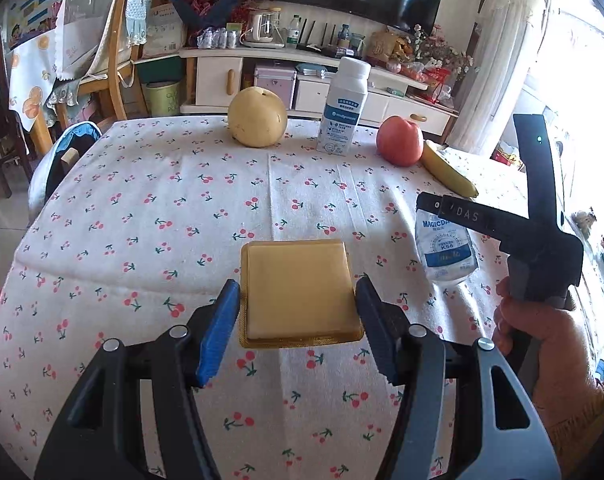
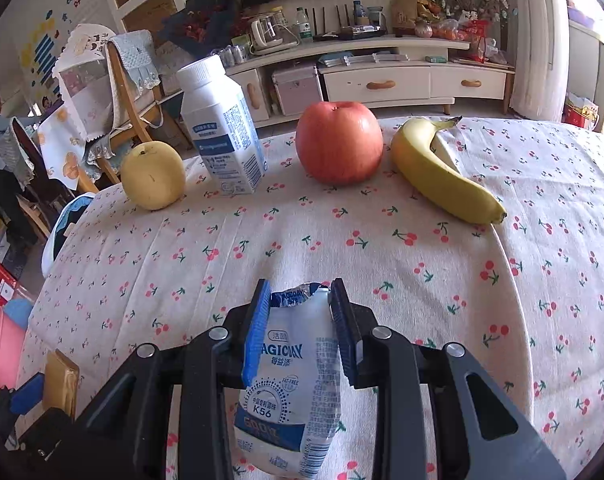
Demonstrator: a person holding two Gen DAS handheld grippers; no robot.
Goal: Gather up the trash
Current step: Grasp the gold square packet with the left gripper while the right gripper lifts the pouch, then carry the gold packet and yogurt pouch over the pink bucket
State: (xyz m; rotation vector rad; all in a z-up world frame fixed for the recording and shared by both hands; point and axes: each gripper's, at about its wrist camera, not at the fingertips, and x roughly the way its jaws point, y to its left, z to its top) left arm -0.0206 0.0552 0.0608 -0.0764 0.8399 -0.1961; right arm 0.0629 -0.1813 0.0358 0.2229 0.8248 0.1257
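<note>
Near table's front edge (image 2: 513, 264), right tongs (image 2: 302, 328) pinch pouch (image 2: 290, 380).

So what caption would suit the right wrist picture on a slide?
Right tongs squeeze a crumpled drink bottle above the tablecloth, with pear, carton, apple and banana behind.

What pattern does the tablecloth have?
The tablecloth is white, with small red cherries on green stems. It shows best in the right wrist view.

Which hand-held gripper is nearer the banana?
Right. The right hand-held gripper, shut on the small drink bottle, sits toward the banana side of the table. The left hand-held gripper, gripping the flat yellow packet, is farther away.
</note>
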